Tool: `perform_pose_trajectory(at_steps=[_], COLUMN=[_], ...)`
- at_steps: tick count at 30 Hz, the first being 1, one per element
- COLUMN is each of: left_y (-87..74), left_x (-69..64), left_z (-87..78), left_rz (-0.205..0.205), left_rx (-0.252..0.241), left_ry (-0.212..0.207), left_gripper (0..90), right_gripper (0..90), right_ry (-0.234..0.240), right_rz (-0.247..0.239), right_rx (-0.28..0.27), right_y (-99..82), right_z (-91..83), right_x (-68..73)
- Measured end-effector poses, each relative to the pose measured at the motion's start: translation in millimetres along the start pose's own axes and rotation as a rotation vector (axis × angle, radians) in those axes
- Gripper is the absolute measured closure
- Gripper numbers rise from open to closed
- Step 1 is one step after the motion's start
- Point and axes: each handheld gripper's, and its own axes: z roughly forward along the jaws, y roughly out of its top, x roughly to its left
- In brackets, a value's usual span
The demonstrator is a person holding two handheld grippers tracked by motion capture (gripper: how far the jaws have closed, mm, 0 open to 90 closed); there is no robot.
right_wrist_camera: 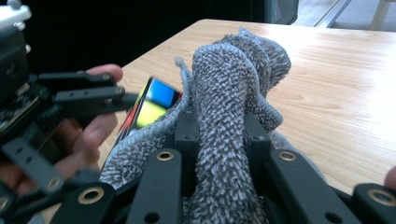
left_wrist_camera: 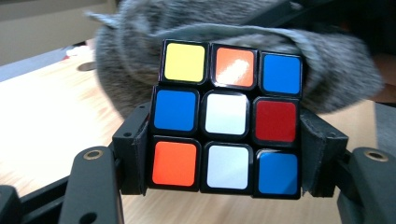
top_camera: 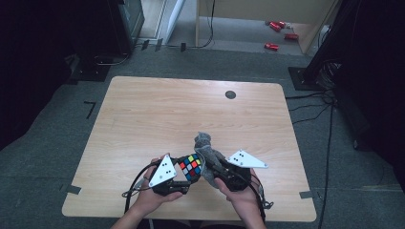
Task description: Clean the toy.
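Left black tongs (top_camera: 187,177) clamped at both sides, gripped in left hand (top_camera: 152,195). Right black tongs (top_camera: 213,168) squeezed tight, gripped in right hand (top_camera: 244,196). Both forearms low, tongs tips nearly meeting.

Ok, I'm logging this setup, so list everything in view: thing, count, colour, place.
puzzle cube: 1, multicoloured, clamped in the left gripper.
cloth: 1, grey, bunched in the right gripper, against the cube.
table: 1, light wood, centre.
round disc: 1, dark, far side of the table.
red things: several, on the floor beyond.
left gripper: 1, black, near edge.
right gripper: 1, black, near edge.
hands: 2, holding the grippers.
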Motion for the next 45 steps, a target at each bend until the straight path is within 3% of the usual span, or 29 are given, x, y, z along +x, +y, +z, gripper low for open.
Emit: perform_pose_trajectory(at_steps=[4,7,10,11,14,17,20,23,24,25,29,30,35,40,45], left_y=[-3.2,-2.3,-0.7,0.5,0.0,-2.8,-3.5,-2.0,-1.2,0.2,2.7,3.9,3.5,5.7,4.8], left_x=[-0.4,-9.2,-10.0,-6.4,1.3,2.3,-3.5,-3.6,-1.5,2.9,13.0,21.0,36.7,39.8,42.1], left_z=[4.3,6.5,5.6,2.2,-1.2,2.0,5.1,3.7,1.4,-2.7,-10.7,-16.4,-25.8,-30.3,-31.5], left_rz=[-0.023,0.024,0.030,0.019,-0.001,-0.015,0.014,0.018,0.009,-0.001,-0.032,-0.075,-0.198,-0.242,-0.248], left_rx=[0.017,0.021,0.013,-0.001,-0.001,0.017,0.029,0.021,0.006,-0.012,-0.042,-0.066,-0.134,-0.183,-0.181], left_ry=[-0.019,-0.034,-0.026,-0.012,0.003,-0.004,-0.010,0.003,0.006,0.017,0.037,0.038,-0.007,-0.063,-0.066], left_gripper=[33.4,33.5,33.4,33.4,33.3,33.4,33.4,33.4,33.4,33.4,33.4,33.4,33.4,33.4,33.4], right_gripper=[74.8,74.6,74.6,74.7,74.8,74.8,74.7,74.6,74.6,74.7,74.4,74.2,73.4,73.5,73.4], right_ry=[0.036,0.047,0.036,0.006,-0.004,0.021,0.049,0.055,0.053,0.020,0.003,0.009,0.080,0.144,0.199], right_rz=[-0.034,-0.050,-0.039,-0.021,0.006,-0.020,-0.064,-0.063,-0.049,-0.032,-0.010,-0.008,-0.011,-0.055,-0.153], right_rx=[-0.016,-0.030,-0.035,-0.022,-0.005,-0.015,-0.034,-0.041,-0.042,-0.019,-0.017,-0.026,-0.040,-0.019,0.017], right_y=[3.4,5.8,5.5,2.2,-2.8,-0.4,3.4,3.8,3.2,0.1,-4.0,-5.3,-11.0,-21.5,-28.5], right_z=[-1.5,-3.2,-3.3,-1.2,2.4,1.6,-1.0,-1.4,-0.9,1.3,1.9,2.8,9.0,21.3,30.4], right_x=[12.3,16.1,11.8,3.2,-1.9,6.5,17.2,16.1,12.9,2.6,-7.6,-10.2,-9.6,-1.6,12.2])
